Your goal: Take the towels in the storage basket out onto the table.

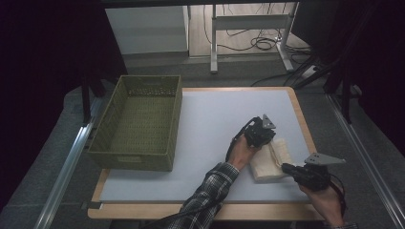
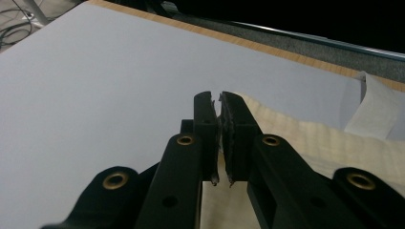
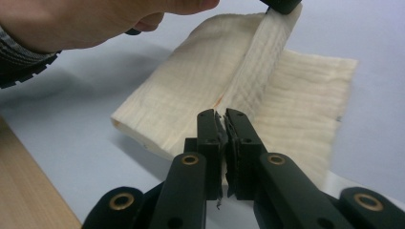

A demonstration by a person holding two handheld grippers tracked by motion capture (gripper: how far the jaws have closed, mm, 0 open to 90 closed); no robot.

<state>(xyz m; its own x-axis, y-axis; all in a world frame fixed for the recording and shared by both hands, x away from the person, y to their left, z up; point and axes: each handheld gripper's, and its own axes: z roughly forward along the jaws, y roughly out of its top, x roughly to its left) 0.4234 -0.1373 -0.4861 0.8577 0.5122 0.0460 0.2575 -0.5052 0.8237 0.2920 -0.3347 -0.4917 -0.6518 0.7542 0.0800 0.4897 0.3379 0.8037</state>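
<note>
Holding one folded cream cloth [image 1: 270, 160] between both grippers, I see it lying on the worktop [image 1: 205, 129] well to the right of the basket [image 1: 136, 121], near the worktop's right edge. My left gripper [image 1: 267, 136] has its jaws clenched on the cloth's far end; in the right gripper view that far gripper [image 3: 282, 5] pulls a raised ridge of fabric taut toward me. My right gripper [image 3: 223, 119] has its jaws clenched on the near end of that same ridge. In the left gripper view the jaws [image 2: 220, 102] are pressed together with fabric beside and under them, so I judge the grip to be real but thin.

The risk, as I judge it: both bites take only a narrow pinch of the top layer. If I lift or pull apart unevenly, one pinch could slip out, or only the top layer could rise and the fold open. Dragging toward the right could carry the cloth off the worktop's edge.

Count: one cloth, one basket with nothing in it, two grippers, one worktop.
</note>
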